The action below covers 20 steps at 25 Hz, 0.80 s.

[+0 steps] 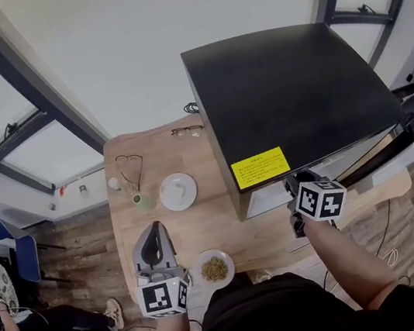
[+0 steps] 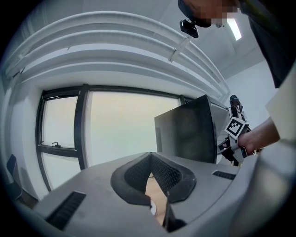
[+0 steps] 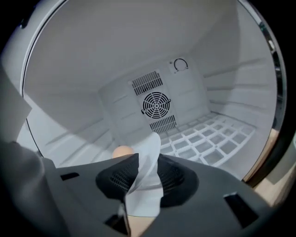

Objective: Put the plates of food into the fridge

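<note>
The black fridge [image 1: 289, 92] stands on the wooden table [image 1: 201, 224], and my right gripper [image 1: 299, 181] reaches into its front opening. In the right gripper view, the right gripper [image 3: 143, 172] has the rim of a white plate [image 3: 147, 185] between its jaws; the pads stand apart and do not clamp it. An orange piece of food [image 3: 122, 151] lies on that plate. My left gripper [image 1: 155, 229] hovers over the table's near edge, shut and empty, beside a plate of greenish food [image 1: 213, 269]. A second white plate [image 1: 178, 191] sits mid-table.
The fridge interior is white, with a round fan grille [image 3: 156, 104] on the back wall and a wire shelf [image 3: 208, 139] on the right. A green cup [image 1: 143, 201] and two pairs of glasses [image 1: 130, 166] lie on the table. Windows run behind it.
</note>
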Motion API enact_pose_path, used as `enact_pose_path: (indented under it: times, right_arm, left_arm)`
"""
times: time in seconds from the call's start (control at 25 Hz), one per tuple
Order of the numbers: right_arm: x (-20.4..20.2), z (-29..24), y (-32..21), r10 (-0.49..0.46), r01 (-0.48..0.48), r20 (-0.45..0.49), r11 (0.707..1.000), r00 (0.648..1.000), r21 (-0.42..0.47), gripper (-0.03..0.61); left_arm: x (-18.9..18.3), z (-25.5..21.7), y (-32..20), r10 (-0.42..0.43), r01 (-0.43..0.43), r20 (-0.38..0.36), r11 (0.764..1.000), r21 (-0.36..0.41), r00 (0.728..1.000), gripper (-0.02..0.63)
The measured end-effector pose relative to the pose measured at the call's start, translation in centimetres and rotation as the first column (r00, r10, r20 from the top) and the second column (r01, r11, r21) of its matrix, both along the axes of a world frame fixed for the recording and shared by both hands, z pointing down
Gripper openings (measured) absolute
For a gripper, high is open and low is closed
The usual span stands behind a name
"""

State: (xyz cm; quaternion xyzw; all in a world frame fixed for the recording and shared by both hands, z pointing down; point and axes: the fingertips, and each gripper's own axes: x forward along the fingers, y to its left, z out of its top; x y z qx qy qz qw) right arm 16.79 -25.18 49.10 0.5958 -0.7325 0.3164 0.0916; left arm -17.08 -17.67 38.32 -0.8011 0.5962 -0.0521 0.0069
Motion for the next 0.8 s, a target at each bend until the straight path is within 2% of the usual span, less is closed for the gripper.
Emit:
enact_pose_path:
  times: [0.12, 0.24, 0.4, 0.6, 0.8]
  right_arm:
    - [0.3, 0.2, -0.8, -0.012, 0.012, -0.1, 1.0, 0.995, 0.003, 0.16]
    - [0.9, -0.1, -1.0, 0.008, -0.004, -0.139, 1.0, 0.99, 0.028, 0.163]
    - [1.1, -0.8, -0.9, 0.019, -0.011, -0.123, 0.998, 0.992, 0.066, 0.164]
    - [1.0, -2.2, -0.3, 0.002, 0.012, -0.117, 0.993, 0.993, 0.115, 0.163]
    - [0.9, -3.5, 1.4, -0.048, 0.065, -0.106, 0.985, 0.993, 0.162, 0.163]
  left_arm:
    - [-0.7, 0.1, 0.5, -0.022, 0.022, 0.001, 1.0, -0.004, 1.0, 0.005]
    - [-1.2, 0.2, 1.3, -0.04, 0.04, -0.004, 0.999, -0.008, 0.999, 0.005]
    - [-1.6, 0.0, 2.5, -0.063, 0.063, -0.005, 0.998, -0.006, 0.998, 0.005]
    - [-1.2, -0.6, 4.2, -0.093, 0.093, 0.038, 0.996, -0.004, 0.995, 0.003]
    - [-2.0, -0.6, 6.4, -0.179, 0.179, 0.022, 0.984, -0.005, 0.984, 0.005]
